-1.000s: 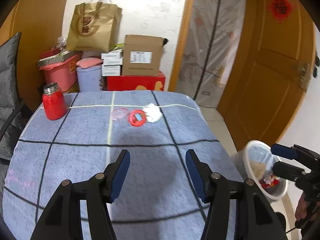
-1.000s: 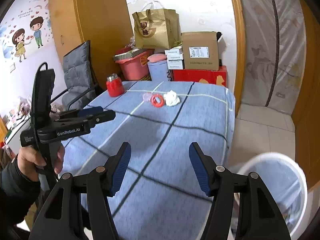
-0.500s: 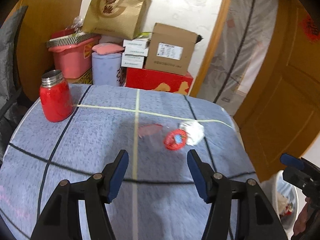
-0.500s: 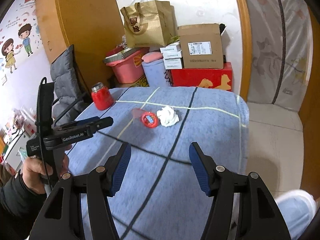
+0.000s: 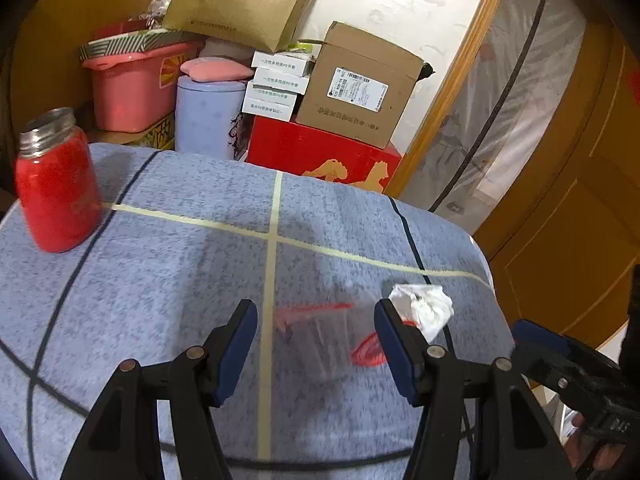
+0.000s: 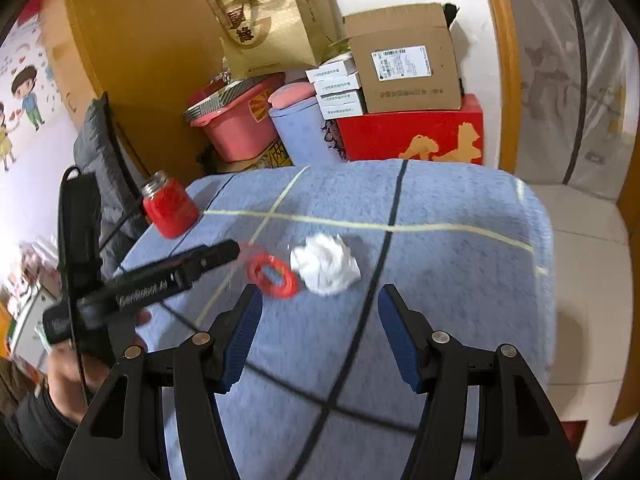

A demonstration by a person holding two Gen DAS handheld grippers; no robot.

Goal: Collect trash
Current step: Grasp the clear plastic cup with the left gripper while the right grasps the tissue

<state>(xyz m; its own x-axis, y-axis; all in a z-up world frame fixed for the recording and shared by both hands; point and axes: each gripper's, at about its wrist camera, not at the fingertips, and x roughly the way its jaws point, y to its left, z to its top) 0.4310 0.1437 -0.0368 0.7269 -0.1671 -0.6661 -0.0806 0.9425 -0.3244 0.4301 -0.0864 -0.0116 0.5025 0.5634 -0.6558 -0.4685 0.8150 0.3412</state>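
Three pieces of trash lie together on the blue checked tablecloth (image 5: 160, 280): a clear plastic bag with a red strip (image 5: 316, 320), a red round wrapper (image 5: 368, 354) and a crumpled white tissue (image 5: 424, 308). My left gripper (image 5: 314, 332) is open, its fingers either side of the clear bag, just above it. My right gripper (image 6: 320, 320) is open, just short of the red wrapper (image 6: 272, 274) and the tissue (image 6: 326, 264). The left gripper also shows in the right wrist view (image 6: 224, 252), next to the wrapper.
A red jar with a metal lid (image 5: 56, 192) stands at the table's far left. Behind the table are a pink tub (image 5: 132, 88), a blue bin (image 5: 208, 112), a red box (image 5: 320, 152) and a cardboard box (image 5: 356, 88). A grey chair (image 6: 100, 168) stands left.
Both grippers have moved forward over the table toward the trash. The left one now straddles the clear bag. The white waste bin has gone out of both views.
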